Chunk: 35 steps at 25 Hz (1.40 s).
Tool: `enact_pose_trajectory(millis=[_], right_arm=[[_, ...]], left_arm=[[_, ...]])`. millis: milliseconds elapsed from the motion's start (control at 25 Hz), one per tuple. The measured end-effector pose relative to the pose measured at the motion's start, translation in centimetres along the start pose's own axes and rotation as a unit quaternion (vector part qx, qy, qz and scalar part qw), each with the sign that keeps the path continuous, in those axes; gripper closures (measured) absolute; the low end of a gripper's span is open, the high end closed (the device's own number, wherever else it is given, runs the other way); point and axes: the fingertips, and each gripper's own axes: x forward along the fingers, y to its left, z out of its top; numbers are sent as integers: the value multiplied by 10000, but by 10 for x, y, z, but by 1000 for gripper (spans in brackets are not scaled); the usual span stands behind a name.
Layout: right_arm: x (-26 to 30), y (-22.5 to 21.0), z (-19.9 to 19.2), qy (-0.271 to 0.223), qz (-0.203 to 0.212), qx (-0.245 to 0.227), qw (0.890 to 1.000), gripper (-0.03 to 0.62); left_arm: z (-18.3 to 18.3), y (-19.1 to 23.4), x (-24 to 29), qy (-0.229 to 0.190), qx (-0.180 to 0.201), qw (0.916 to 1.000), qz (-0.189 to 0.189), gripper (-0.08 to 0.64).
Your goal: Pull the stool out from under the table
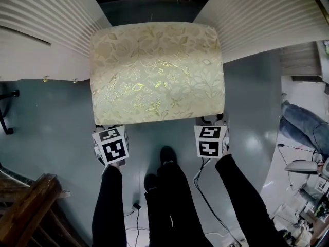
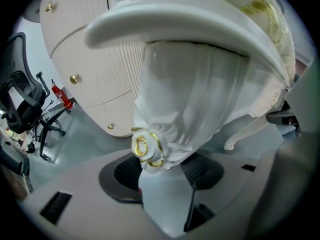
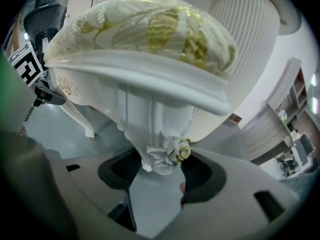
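Note:
The stool [image 1: 157,73] has a cream cushion with a gold flower pattern and white carved legs. It stands on the grey floor in front of the dark gap [image 1: 151,6] in the white fluted table, its far edge level with the pedestals. My left gripper [image 1: 105,128] is at the stool's near left corner, my right gripper [image 1: 214,123] at the near right corner. In the left gripper view the pads [image 2: 127,171] press on the stool's leg [image 2: 170,109] just below its gold rose [image 2: 145,146]. In the right gripper view the other near leg [image 3: 155,124] sits clamped between the jaws.
White fluted table pedestals [image 1: 46,35] [image 1: 272,19] flank the stool. My legs and shoes [image 1: 167,156] stand just behind it, with cables [image 1: 211,210] on the floor. Dark wooden furniture [image 1: 25,205] is at lower left; a seated person's legs [image 1: 303,125] at right. An office chair [image 2: 22,109] stands left.

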Motion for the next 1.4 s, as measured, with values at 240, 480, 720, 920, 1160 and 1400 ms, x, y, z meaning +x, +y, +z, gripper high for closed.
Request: enact_pose_trajectory(millis=[240, 480, 720, 920, 1160, 1400], right_arm=[[0, 0, -2, 114, 27, 19, 9999, 334], [-1, 2, -3, 186, 30, 45, 9998, 334], [-2, 1, -5, 287, 21, 85, 9996, 334], [-1, 1, -3, 304, 53, 47, 9995, 334], [-2, 1, -4, 369, 59, 63, 9993, 334], [-1, 2, -6, 465, 87, 100, 9988, 334]], left_arm=[[-1, 0, -1, 62, 9, 10000, -2, 308], [-1, 1, 1, 144, 52, 9999, -43, 308], [-1, 1, -1, 231, 64, 9997, -44, 308], [-2, 0, -3, 268, 48, 9996, -62, 308], [-4, 0, -3, 318, 79, 9994, -103, 308], [-5, 1, -2, 379, 115, 9992, -93, 308]])
